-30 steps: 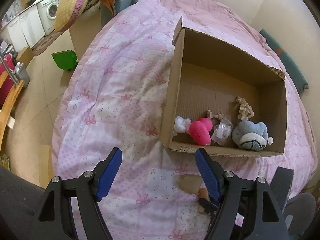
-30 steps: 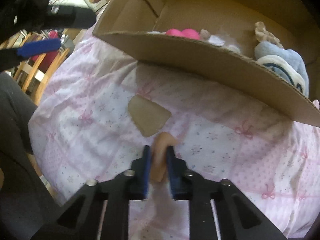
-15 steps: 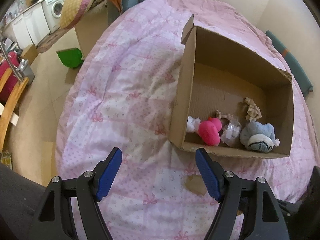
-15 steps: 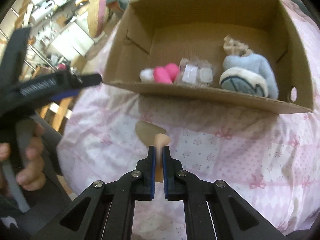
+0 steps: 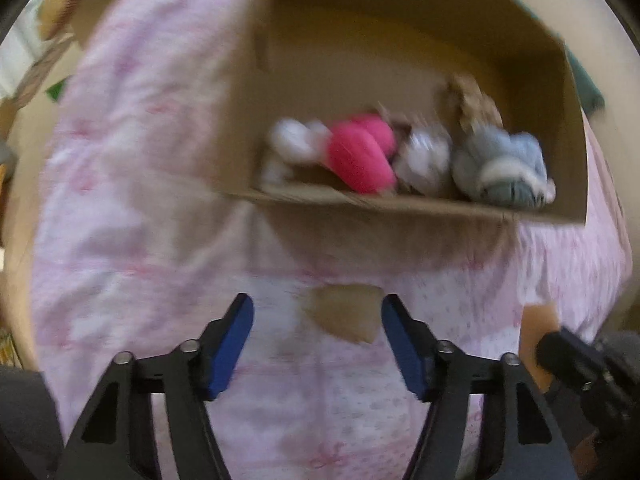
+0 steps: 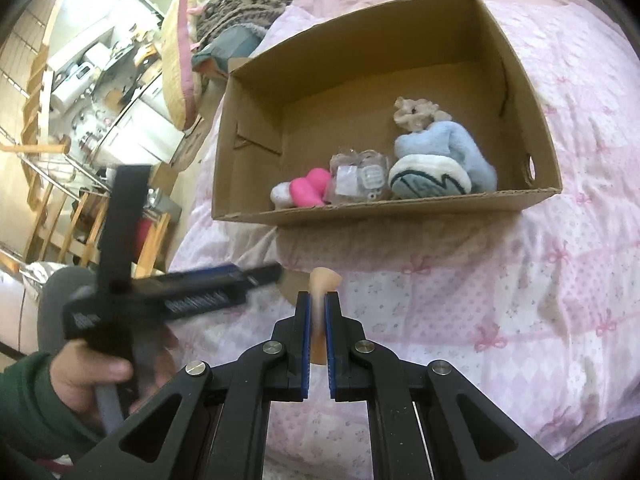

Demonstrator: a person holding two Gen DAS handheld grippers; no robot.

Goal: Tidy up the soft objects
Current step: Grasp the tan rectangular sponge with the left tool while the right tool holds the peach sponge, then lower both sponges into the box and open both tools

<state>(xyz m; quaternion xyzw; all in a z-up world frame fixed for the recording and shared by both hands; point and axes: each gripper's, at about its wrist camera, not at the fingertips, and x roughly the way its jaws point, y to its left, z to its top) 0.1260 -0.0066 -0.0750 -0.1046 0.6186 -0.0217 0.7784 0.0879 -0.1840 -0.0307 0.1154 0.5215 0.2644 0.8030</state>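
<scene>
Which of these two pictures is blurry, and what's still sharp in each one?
Left wrist view: motion blur smears the cardboard box, its toys and the pink bedspread; only the left tool stays fairly crisp. Right wrist view: mostly sharp, with fisheye bending at the edges; just the hand holding the other tool is streaked.

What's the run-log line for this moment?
left tongs: closing, tan flat piece between | right tongs: shut on peach soft piece | brown cardboard box: toys inside

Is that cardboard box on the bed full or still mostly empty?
Mostly empty. The cardboard box holds a few soft things along its near wall, among them a pink toy; bare floor shows behind.
</scene>
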